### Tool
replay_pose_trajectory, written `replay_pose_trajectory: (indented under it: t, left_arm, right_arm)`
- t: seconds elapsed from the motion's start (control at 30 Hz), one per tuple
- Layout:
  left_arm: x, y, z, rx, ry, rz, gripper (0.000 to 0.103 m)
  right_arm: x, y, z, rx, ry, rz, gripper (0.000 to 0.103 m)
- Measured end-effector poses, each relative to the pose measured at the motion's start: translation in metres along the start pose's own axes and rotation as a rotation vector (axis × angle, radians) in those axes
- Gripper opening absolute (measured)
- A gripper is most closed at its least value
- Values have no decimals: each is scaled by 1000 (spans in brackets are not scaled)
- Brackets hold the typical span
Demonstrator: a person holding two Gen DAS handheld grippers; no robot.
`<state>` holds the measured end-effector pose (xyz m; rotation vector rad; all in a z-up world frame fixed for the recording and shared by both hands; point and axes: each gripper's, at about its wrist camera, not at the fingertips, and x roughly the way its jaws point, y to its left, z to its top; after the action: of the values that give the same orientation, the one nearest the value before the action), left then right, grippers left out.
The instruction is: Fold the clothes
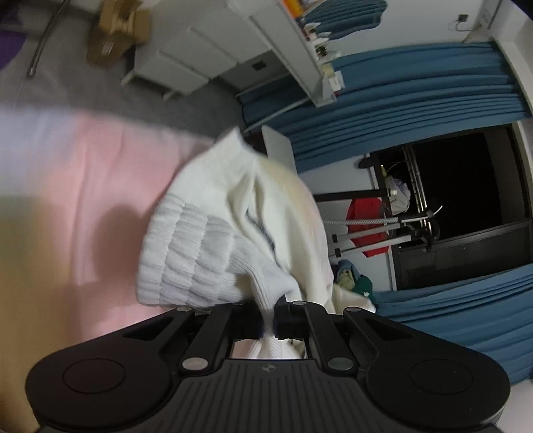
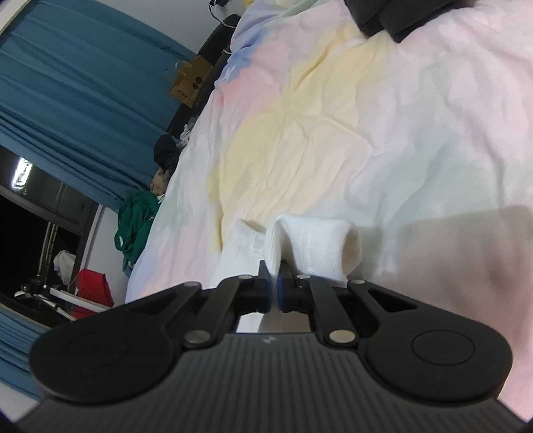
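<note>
A white ribbed sock (image 1: 213, 239) hangs from my left gripper (image 1: 268, 318), which is shut on its cuff end and holds it above the pastel bedspread (image 1: 66, 186). In the right wrist view my right gripper (image 2: 274, 289) is shut on the other end of the white sock (image 2: 316, 246), which curls over just above the pastel bedspread (image 2: 333, 133). More white fabric (image 2: 240, 246) lies beside it to the left.
A dark garment (image 2: 393, 16) lies at the far end of the bed. Green clothes (image 2: 136, 219) and a red item (image 2: 93, 286) sit by the bed's side. Blue curtains (image 1: 416, 96), white drawers (image 1: 186, 53) and a cardboard box (image 1: 116, 30) stand around the room.
</note>
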<state>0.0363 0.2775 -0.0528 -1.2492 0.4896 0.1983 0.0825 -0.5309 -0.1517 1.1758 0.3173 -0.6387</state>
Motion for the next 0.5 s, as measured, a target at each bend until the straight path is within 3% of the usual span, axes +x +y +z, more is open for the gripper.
replay_pose_trajectory:
  t: [0.13,0.27,0.4,0.5]
  left_arm:
    - [-20,-11,31,27,15,55,5]
    - [-34,-14,58,32,41,97,5]
    - [-47,1,85,4,94,119,5]
    - [-56,18,95,12,115,148,5]
  right_arm:
    - [-2,-3,3,-4,-12,-30,6]
    - [-15,2,6,-33,-82,-17,6]
    - [-29,4,12,-44,-152,-13,6]
    - [-38,0,15,-39,-182,-62,6]
